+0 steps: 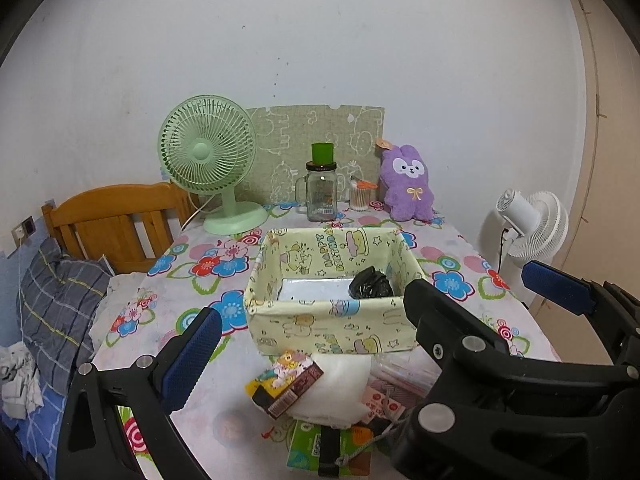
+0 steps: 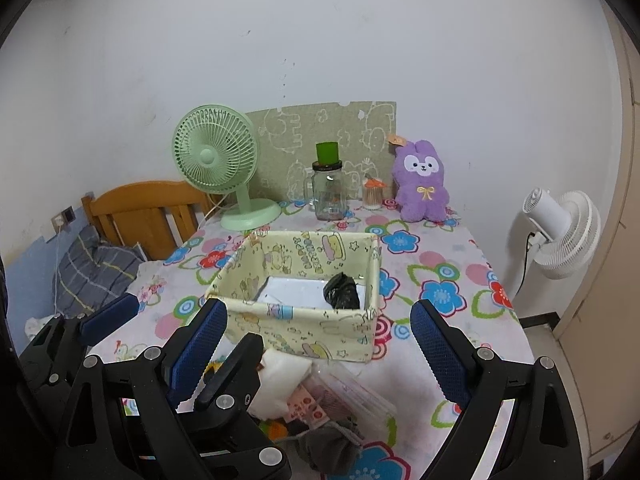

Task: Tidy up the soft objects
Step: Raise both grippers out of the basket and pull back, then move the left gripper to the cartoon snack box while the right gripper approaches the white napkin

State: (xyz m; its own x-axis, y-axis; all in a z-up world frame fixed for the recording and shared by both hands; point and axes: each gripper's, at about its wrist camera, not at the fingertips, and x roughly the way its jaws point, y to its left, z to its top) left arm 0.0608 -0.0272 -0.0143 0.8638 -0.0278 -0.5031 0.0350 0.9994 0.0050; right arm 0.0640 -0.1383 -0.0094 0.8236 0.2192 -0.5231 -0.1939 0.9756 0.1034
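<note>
A yellow cartoon-print fabric bin stands mid-table, holding a white flat packet and a crumpled black bag. In front of it lies a pile of soft items: a white cloth, a colourful packet, a green tissue pack, a clear pouch and a grey drawstring bag. My left gripper is open above the pile. My right gripper is open, empty, just to its right. A purple plush rabbit sits at the back.
At the back stand a green desk fan, a glass jar with green cup, a cotton-swab box and a patterned board. A wooden headboard and pillow are left, a white floor fan right.
</note>
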